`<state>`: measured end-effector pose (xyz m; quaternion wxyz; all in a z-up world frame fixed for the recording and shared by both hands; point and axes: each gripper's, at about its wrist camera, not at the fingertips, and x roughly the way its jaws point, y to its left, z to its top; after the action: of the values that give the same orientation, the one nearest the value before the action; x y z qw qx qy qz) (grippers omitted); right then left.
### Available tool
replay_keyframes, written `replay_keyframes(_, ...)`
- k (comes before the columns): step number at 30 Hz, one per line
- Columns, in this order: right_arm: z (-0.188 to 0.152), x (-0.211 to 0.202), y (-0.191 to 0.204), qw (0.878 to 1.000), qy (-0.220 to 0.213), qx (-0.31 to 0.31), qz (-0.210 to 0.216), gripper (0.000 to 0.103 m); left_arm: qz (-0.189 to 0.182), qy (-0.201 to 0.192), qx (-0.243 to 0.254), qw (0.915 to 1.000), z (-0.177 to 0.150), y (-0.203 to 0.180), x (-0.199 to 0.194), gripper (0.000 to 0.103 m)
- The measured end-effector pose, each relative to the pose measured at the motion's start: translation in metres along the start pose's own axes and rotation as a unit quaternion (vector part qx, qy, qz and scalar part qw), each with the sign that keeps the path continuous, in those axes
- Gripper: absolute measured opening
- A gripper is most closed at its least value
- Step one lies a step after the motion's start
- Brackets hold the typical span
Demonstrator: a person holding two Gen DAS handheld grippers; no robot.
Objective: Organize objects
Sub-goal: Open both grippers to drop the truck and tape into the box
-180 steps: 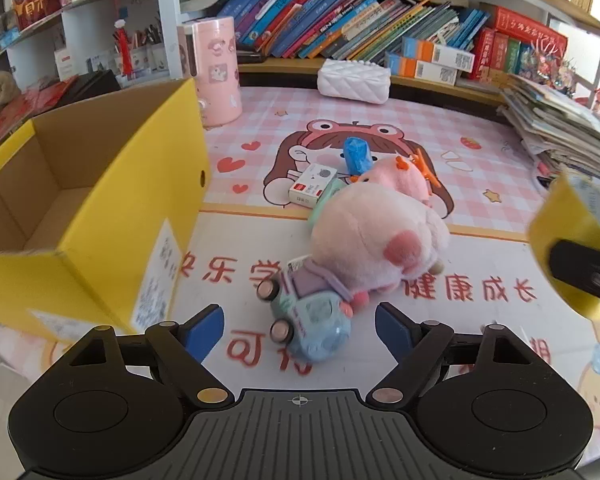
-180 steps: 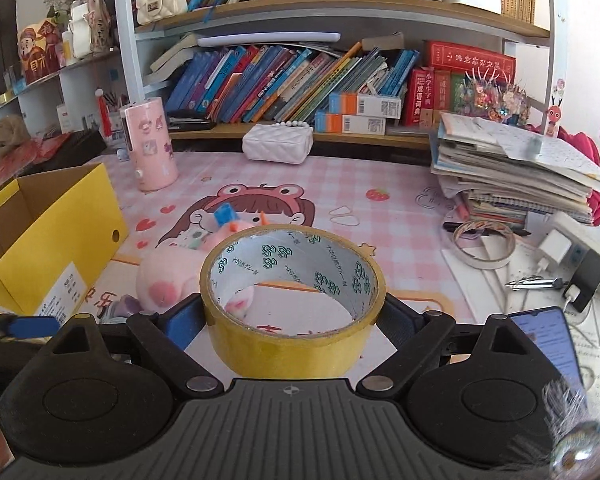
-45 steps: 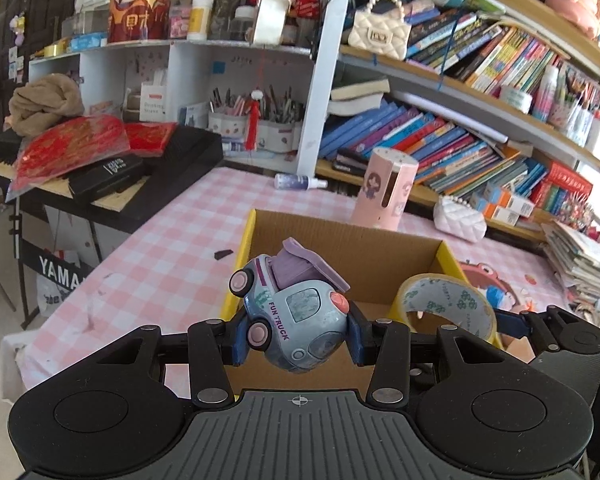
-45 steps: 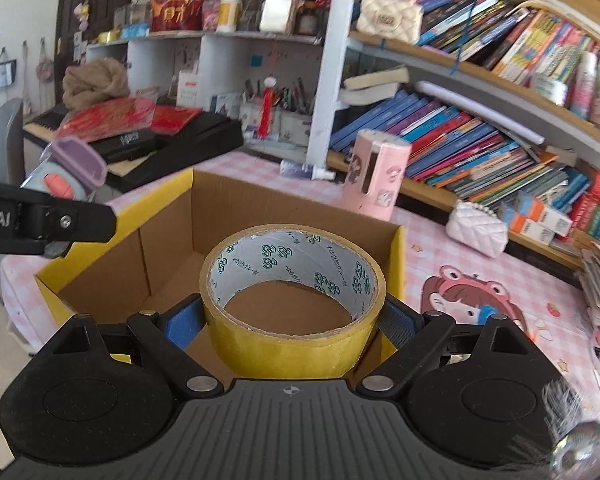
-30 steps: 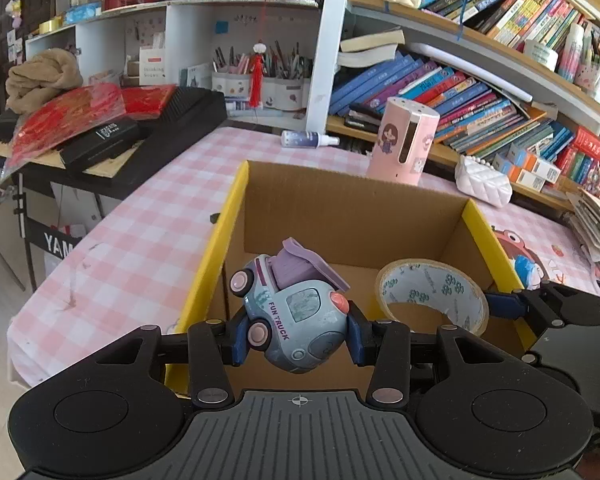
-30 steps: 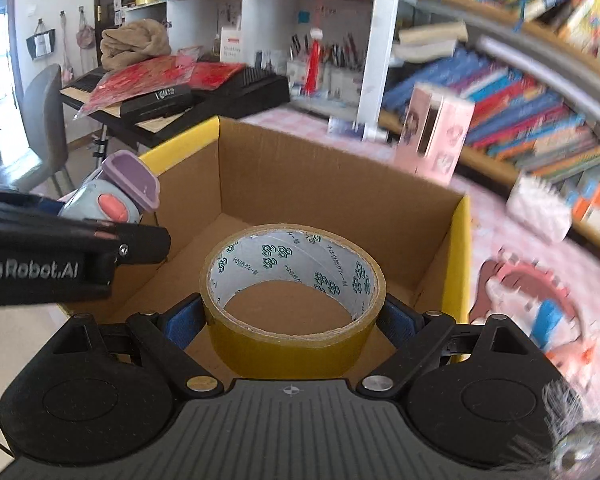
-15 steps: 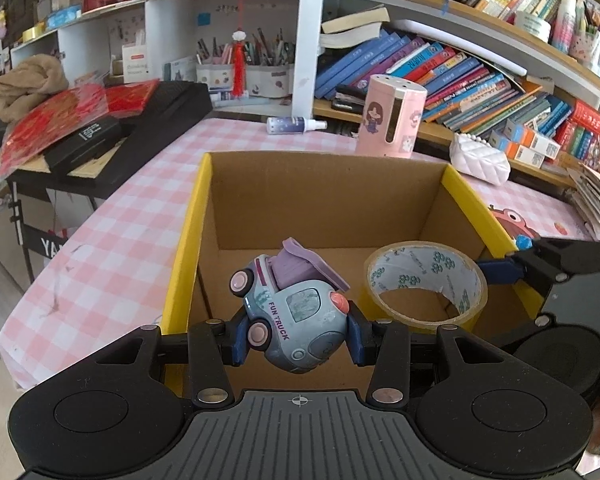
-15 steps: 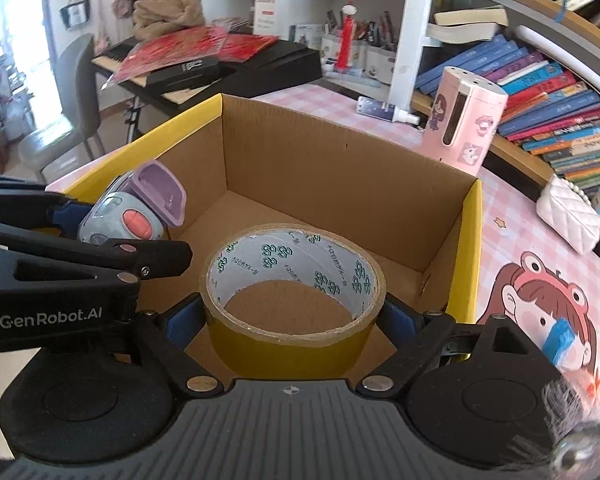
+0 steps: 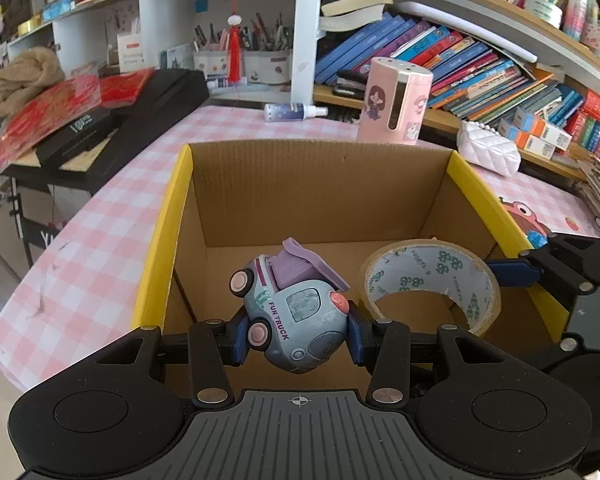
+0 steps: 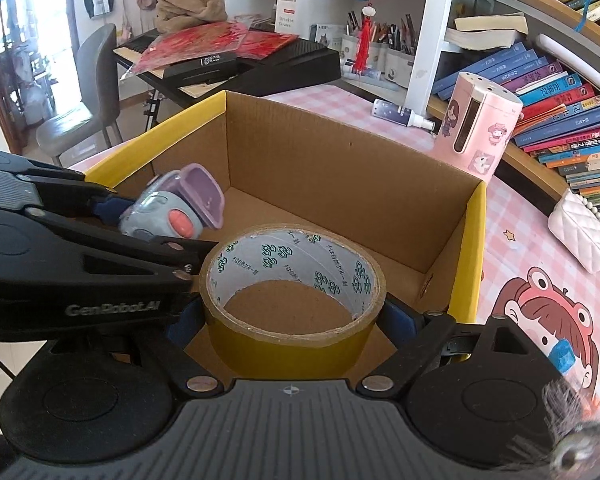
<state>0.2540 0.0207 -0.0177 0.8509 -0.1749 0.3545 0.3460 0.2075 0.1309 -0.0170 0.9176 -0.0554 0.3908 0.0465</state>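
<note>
Pink checked tablecloth underneath, packed bookshelves behind, and one open yellow cardboard box in the middle. Two grippers, one item each: the left gripper is clamped on one toy truck, the right gripper pinches one yellow tape roll, both held over the box's interior. Part of the box floor is hidden behind them. One pink canister stands just beyond the box.
</note>
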Motion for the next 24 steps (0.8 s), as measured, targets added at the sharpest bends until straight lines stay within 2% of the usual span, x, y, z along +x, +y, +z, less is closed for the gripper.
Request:
replay_keyframes(16, 0.001, 0.0, -0.002, 1.0, -0.004, 0.004, -0.006, 0.092, 0.008, 0.004, -0.01, 0.9999, 0.001, 0.0, 0.003, 0.045)
replay_keyframes(21, 0.0, -0.001, -0.001, 1.0, -0.007, 0.008, -0.011, 0.092, 0.003, 0.001, -0.016, 0.9999, 0.001, 0.0, 0.0, 0.05)
replay_keyframes(24, 0.0, -0.003, -0.001, 1.0, -0.014, 0.013, -0.012, 0.096, -0.002, -0.017, -0.012, 0.9998, 0.001, -0.002, -0.009, 0.06)
